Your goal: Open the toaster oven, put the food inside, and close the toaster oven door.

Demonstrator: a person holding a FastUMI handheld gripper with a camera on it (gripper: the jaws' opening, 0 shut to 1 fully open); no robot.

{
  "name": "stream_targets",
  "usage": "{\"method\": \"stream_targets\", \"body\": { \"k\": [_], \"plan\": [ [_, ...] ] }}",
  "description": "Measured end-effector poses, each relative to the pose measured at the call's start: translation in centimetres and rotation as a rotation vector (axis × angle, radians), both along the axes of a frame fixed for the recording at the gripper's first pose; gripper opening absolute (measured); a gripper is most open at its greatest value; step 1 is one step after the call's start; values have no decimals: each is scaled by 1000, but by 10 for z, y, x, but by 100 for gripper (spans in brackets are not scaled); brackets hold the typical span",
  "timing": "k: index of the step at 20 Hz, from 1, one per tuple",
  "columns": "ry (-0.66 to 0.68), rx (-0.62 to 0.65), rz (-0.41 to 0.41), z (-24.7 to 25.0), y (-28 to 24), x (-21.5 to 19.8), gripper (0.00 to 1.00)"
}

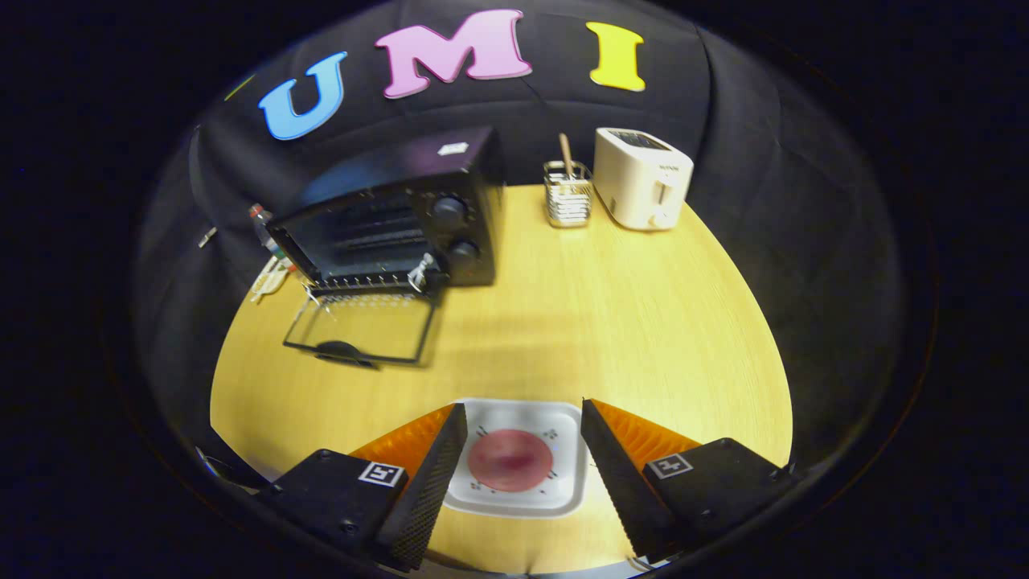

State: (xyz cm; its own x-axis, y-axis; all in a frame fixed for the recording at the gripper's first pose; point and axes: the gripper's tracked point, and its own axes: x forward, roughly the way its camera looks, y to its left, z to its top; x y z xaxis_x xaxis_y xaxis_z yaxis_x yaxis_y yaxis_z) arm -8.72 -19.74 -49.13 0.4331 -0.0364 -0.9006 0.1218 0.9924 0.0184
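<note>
The black toaster oven (402, 213) stands at the far left of the wooden table, its glass door (362, 328) folded down flat onto the tabletop. Inside, a wire rack shows dimly. A round reddish piece of food (511, 459) lies on a white square plate (563, 494) directly below and between my fingers. My gripper (522, 418) is open, hovering above the plate, with the left finger (438, 466) and right finger (611, 466) spread to either side of the plate and touching nothing.
A white pop-up toaster (643, 178) stands at the far side of the table (611, 322), with a wire utensil holder (567, 197) holding a wooden stick beside it. Small items (269, 241) lie left of the oven. Bare tabletop stretches between plate and oven.
</note>
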Motion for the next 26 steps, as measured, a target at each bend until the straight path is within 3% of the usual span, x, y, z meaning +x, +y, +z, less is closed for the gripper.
{"method": "stream_targets", "body": {
  "k": [7,8,11,14,15,18,20,21,22,26],
  "plan": [
    [177,30,-68,-68,-44,-35,87],
    [189,46,-73,-74,-44,-38,79],
    [227,62,-50,-81,-42,-39,76],
    [279,39,-16,-90,-44,-48,55],
    [288,39,-7,-93,-44,-49,55],
    [313,39,-11,-94,-45,-49,27],
    [332,40,2,-94,-49,-41,27],
    [337,34,-27,-111,-50,-47,16],
    [364,51,-28,-95,-49,-46,5],
    [387,98,-11,-97,-46,-47,6]
  ]
}}
